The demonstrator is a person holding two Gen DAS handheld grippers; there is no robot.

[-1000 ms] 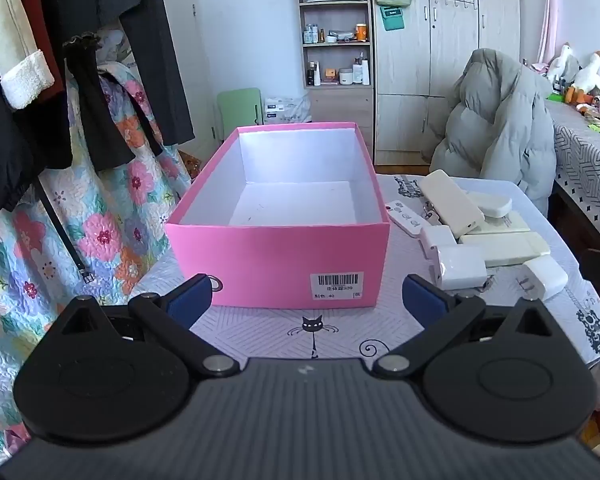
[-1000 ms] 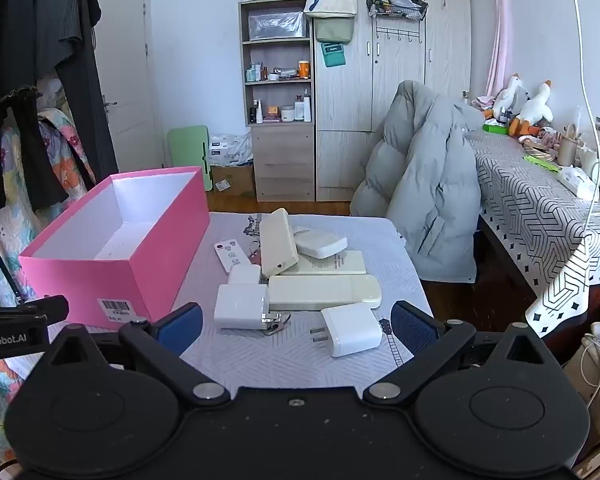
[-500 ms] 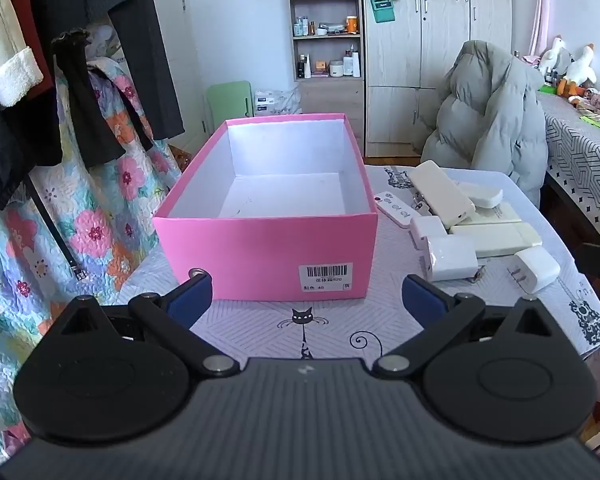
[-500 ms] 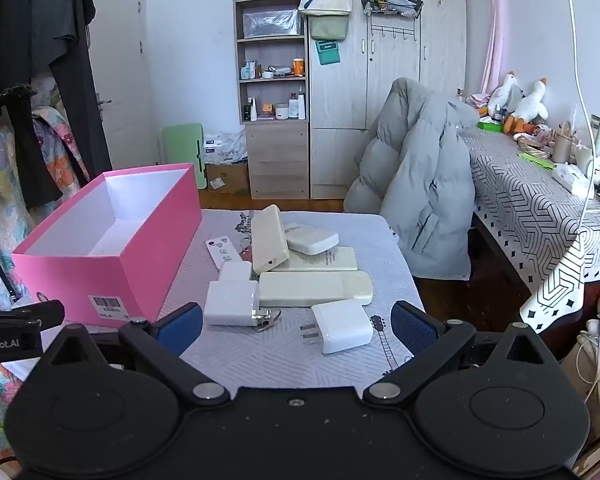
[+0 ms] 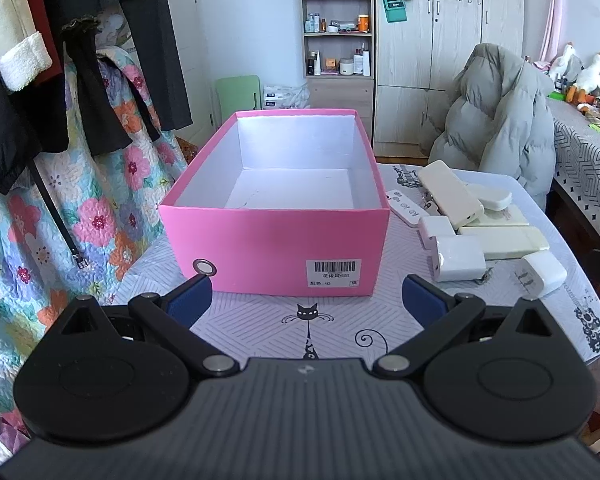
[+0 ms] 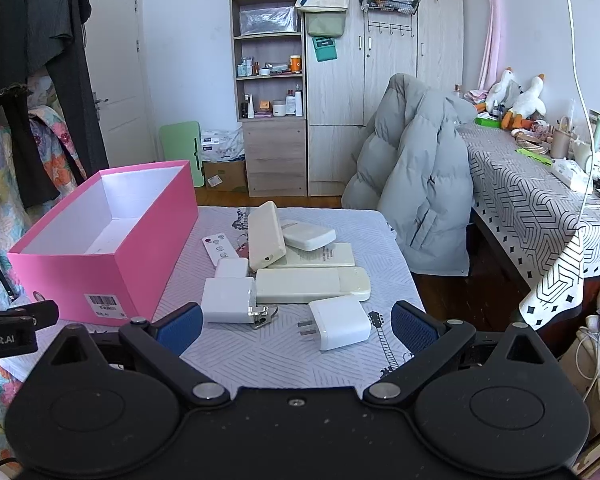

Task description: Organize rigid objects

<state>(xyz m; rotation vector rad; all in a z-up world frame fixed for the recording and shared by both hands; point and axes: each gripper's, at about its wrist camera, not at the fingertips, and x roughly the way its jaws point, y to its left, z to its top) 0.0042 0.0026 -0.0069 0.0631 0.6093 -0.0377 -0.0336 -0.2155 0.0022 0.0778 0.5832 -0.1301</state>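
- While both tools hang above the near table edge, the left gripper (image 5: 306, 294) has its jaws spread with nothing between; the pink box (image 5: 274, 248) stands just ahead of it, open top, white inside, barcode label on the near wall.
- Right gripper (image 6: 296, 326) also spread wide, gripping nothing; white plug charger (image 6: 342, 322) lies just ahead between the finger lines, not touched.
- Bigger white adapter (image 6: 229, 300) sits near the left blue pad, beside a long cream power bank (image 6: 312, 285).
- Further out: tilted cream power bank (image 6: 265, 242) leaning on the pile, small white remote (image 6: 219, 249) next to the box.
- Left view shows the box floor bare; right view shows only part of it.
- Right view shows plug prongs on the charger and the left tool's edge at frame left.
- Grey jacket (image 6: 416, 184) on a chair behind the table (image 6: 284, 352).
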